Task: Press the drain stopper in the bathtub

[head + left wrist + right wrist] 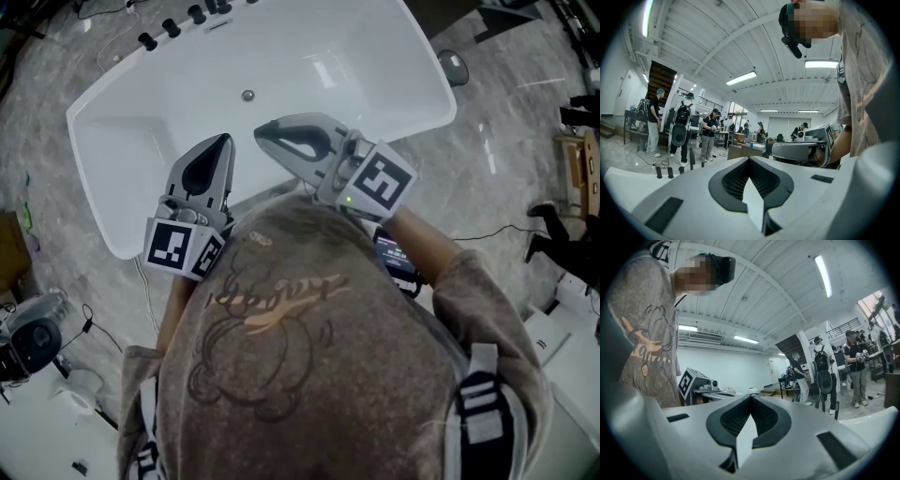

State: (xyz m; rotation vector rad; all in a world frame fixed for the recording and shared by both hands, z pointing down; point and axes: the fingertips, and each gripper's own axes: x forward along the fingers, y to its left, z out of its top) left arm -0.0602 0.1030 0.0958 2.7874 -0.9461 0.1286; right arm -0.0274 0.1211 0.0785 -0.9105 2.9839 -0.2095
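The white bathtub point(394, 84) lies below me, seen from above. Its small round metal drain stopper point(247, 95) sits in the tub floor near the far wall. My left gripper point(223, 141) hovers over the tub's near side with its jaws shut and empty. My right gripper point(262, 134) is beside it, also shut on nothing, its tip a short way nearer than the stopper. Both gripper views look level across the room, so neither shows the stopper. The left gripper point(750, 158) and right gripper point(751, 395) show their jaws meeting at the tip.
Black faucet knobs point(173, 26) line the tub's far rim. Marble floor point(487, 178) surrounds the tub, with cables and gear point(28, 337) at the left. Several people point(684, 131) with equipment stand across the room; others point(825, 376) appear in the right gripper view.
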